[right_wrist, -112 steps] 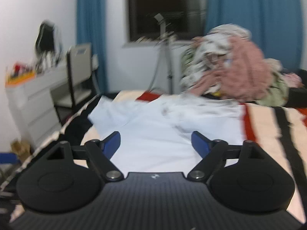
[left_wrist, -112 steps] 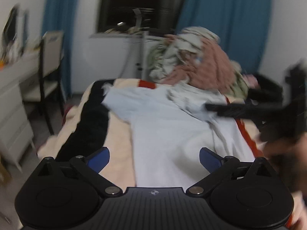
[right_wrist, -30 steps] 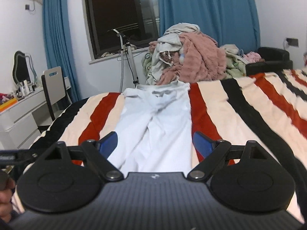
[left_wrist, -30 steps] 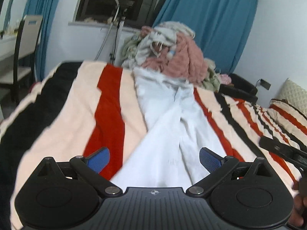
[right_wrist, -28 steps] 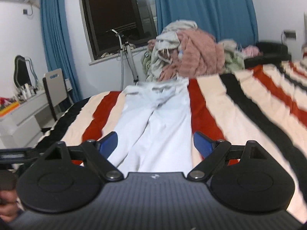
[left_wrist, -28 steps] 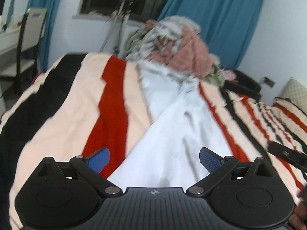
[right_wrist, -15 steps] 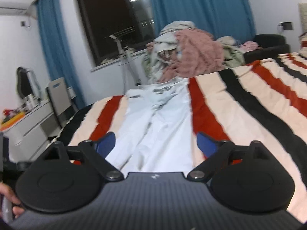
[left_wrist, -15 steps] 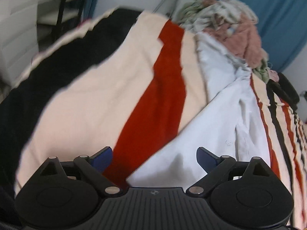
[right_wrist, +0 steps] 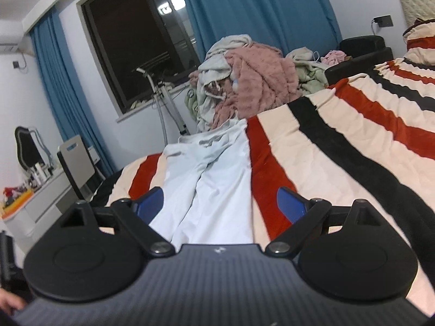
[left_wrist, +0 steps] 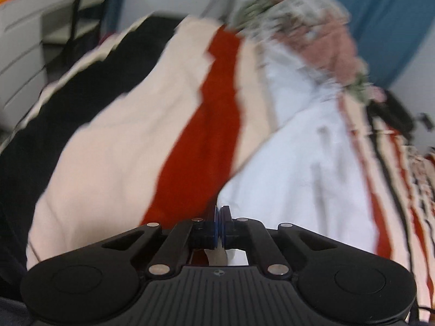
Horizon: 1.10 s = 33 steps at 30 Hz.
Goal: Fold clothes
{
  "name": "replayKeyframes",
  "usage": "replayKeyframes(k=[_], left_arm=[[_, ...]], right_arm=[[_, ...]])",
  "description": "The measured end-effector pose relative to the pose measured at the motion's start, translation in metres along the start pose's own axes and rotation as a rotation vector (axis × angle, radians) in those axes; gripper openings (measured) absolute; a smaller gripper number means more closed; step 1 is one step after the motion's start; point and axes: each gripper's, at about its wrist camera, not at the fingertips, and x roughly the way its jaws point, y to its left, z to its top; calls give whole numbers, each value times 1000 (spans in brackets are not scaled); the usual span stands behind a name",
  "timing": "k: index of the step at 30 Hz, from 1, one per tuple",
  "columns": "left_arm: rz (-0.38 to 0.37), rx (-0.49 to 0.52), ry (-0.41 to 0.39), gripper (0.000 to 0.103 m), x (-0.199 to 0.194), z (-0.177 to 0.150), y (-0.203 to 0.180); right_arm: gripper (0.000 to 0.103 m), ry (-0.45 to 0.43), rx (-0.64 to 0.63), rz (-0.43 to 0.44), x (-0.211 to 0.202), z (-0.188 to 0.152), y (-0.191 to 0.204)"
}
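Note:
Pale blue-white trousers [right_wrist: 217,190] lie lengthwise on the striped bedspread [right_wrist: 339,168], waist at the far end, legs toward me. In the left wrist view the trousers [left_wrist: 299,168] run to the right of a red stripe. My left gripper [left_wrist: 219,225] is shut, its blue pads pinched on the near left hem corner of the trousers. My right gripper [right_wrist: 220,201] is open and empty, held above the near end of the trouser legs.
A heap of unfolded clothes [right_wrist: 252,81] is piled at the far end of the bed, also blurred in the left wrist view [left_wrist: 307,27]. A white dresser [right_wrist: 30,209] and a chair [right_wrist: 76,163] stand to the left. A black sofa [right_wrist: 361,54] is at the back right.
My left gripper has dropped to the bedspread and closed from open onto the trouser hem corner. My right gripper stays open and has shifted only slightly.

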Motion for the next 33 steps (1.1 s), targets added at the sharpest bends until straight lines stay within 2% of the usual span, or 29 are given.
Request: replayKeyframes(k=[2, 4, 7, 9, 11, 14, 17, 18, 20, 21, 23, 25, 26, 29, 31, 33], left_arm=[[-43, 91, -77, 2, -26, -3, -23], [-117, 198, -146, 2, -55, -10, -53], [-237, 321, -160, 2, -77, -25, -102], [-310, 393, -122, 2, -76, -40, -134], [-346, 435, -53, 2, -59, -56, -159], [-328, 478, 74, 2, -15, -81, -181], [-321, 491, 188, 6, 20, -95, -182], [-322, 485, 203, 11, 22, -95, -178], [-344, 447, 193, 27, 16, -85, -168], [-366, 418, 176, 41, 9, -77, -159], [-409, 357, 140, 51, -5, -61, -140], [-422, 286, 107, 65, -13, -43, -117], [-418, 246, 92, 67, -14, -35, -104], [-373, 45, 85, 72, 2, -15, -60], [-351, -103, 149, 72, 31, -5, -32], [-363, -178, 241, 71, 57, -7, -22]], right_arm=[[92, -13, 12, -7, -4, 5, -8], [92, -25, 25, -19, -7, 8, -16], [92, -31, 51, -41, -7, 11, -27], [92, -14, 72, -40, -5, 11, -34], [92, 6, 95, -31, -2, 10, -39], [92, 50, 132, -11, 4, 8, -46], [92, 130, 196, 31, 14, -1, -54], [92, 157, 224, 41, 18, -5, -56], [92, 209, 278, 62, 24, -13, -61], [92, 236, 305, 73, 27, -17, -64], [91, 288, 360, 94, 34, -25, -69], [76, 341, 411, 111, 40, -33, -73], [69, 367, 421, 99, 44, -37, -73], [65, 436, 449, 72, 52, -48, -73], [64, 487, 464, 66, 57, -56, -71], [64, 554, 478, 73, 62, -65, -69]])
